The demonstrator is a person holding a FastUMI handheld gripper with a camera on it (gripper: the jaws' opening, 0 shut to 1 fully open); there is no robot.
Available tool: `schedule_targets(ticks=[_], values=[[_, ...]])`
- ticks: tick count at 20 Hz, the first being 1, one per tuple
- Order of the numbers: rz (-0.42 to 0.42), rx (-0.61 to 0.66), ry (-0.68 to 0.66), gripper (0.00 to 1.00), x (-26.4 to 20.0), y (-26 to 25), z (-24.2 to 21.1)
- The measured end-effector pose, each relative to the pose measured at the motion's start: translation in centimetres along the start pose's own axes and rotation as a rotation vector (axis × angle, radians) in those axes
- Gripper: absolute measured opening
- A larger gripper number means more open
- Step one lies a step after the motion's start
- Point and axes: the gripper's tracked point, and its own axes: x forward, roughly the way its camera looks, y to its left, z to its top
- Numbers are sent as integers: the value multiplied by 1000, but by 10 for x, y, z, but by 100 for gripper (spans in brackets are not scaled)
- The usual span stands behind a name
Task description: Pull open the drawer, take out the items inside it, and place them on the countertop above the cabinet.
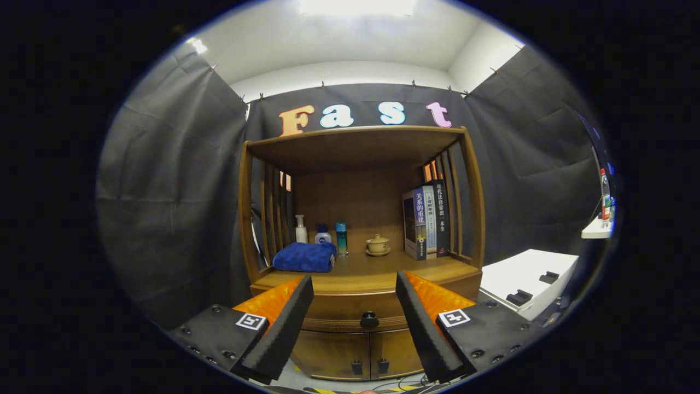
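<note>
Wooden drawer (350, 313) beyond wide-open hand-held gripper (354, 289)

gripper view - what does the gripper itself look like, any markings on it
The gripper has two long wedge-shaped fingers with finely ribbed inner faces. Each finger is mounted on a flat plate studded with round screws, and each plate carries a square black-and-white tag near the finger base. No cables or sleeve can be seen on it.

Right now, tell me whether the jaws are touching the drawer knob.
Apart. In the gripper view the gripper is open, jaws spread wide, and the drawer knob sits between and beyond them with the cabinet front showing on both sides.
</note>
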Motion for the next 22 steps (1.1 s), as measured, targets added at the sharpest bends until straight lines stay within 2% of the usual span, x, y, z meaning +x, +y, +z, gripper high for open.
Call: schedule_targets(ticks=[4, 10, 12, 17, 22], values=[[-23, -53, 29, 99, 52, -7, -43], [-64, -85, 123, 99, 103, -22, -132], [-66, -79, 164, 95, 114, -21, -160], [-84, -25, 206, 87, 130, -29, -196], [-114, -34, 237, 62, 140, -44, -213]])
